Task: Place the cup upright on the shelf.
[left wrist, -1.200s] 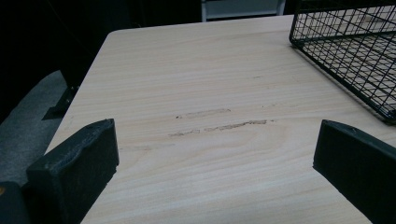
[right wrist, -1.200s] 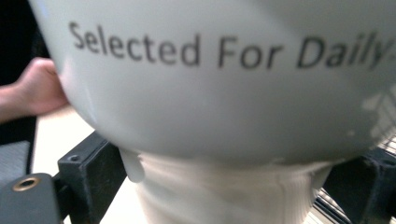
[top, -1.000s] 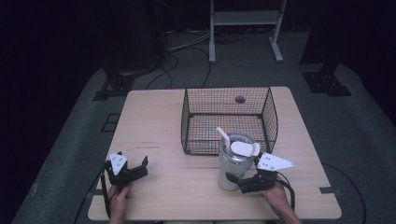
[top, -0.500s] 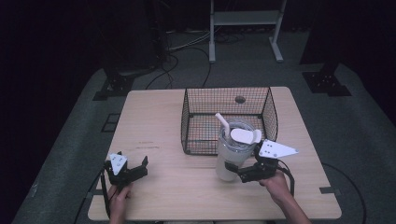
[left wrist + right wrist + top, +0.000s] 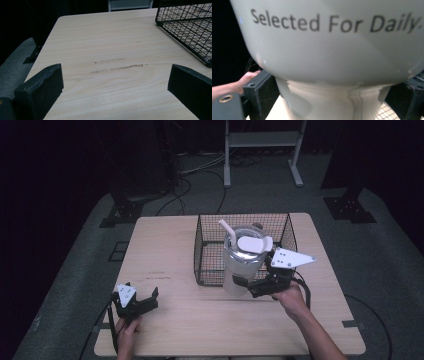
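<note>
In the right gripper view, the top and base of the white plastic tumbler (image 5: 329, 50) are cut off by the edges. Its printed wording runs off the right edge. The black wire basket (image 5: 210, 255) is partly hidden behind it in the high view.

Each gripper is black: the left gripper (image 5: 141, 301) and right gripper (image 5: 252, 287) both carry a pale grey three-cornered plate with small dark screw holes, and a black cable trails from each. The fingers (image 5: 40, 87) are thick, blocky, matt black pads. The person's forearms are bare, with no sleeves.

High overhead view down on table (image 5: 165, 250); tool cameras low, close, sharing its surface.
</note>
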Demonstrator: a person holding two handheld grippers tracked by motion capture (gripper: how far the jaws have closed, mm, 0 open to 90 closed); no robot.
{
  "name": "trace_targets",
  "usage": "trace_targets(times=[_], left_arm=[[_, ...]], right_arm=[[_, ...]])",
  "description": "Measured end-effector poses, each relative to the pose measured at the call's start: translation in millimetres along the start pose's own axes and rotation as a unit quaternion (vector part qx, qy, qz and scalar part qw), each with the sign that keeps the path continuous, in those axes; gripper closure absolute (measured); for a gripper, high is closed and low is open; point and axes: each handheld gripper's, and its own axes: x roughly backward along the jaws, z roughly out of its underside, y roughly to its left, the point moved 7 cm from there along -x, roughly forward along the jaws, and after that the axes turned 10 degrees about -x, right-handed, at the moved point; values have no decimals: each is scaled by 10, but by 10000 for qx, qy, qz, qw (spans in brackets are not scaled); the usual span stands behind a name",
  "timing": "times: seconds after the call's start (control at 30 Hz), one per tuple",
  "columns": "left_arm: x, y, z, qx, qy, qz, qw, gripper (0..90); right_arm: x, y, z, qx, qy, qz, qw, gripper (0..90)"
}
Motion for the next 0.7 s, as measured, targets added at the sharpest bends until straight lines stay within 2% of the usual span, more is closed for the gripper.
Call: trace_targets(times=[0.23, 0.3, 0.33, 0.7], left_arm=[[-2, 0, -2, 12, -21, 1, 10000, 0], [0, 2, -1, 15, -25, -2, 10000, 0], [1, 2, -1, 16, -27, -2, 10000, 0], [2, 9, -3, 51, -48, -8, 10000, 0]], right_arm=[[-128, -83, -216, 114, 27, -2, 9999, 85], [-215, -155, -312, 90, 99, -66, 9999, 86], [-243, -176, -338, 117, 100, -24, 9999, 85], [-536, -432, -541, 225, 210, 39, 9995, 85]])
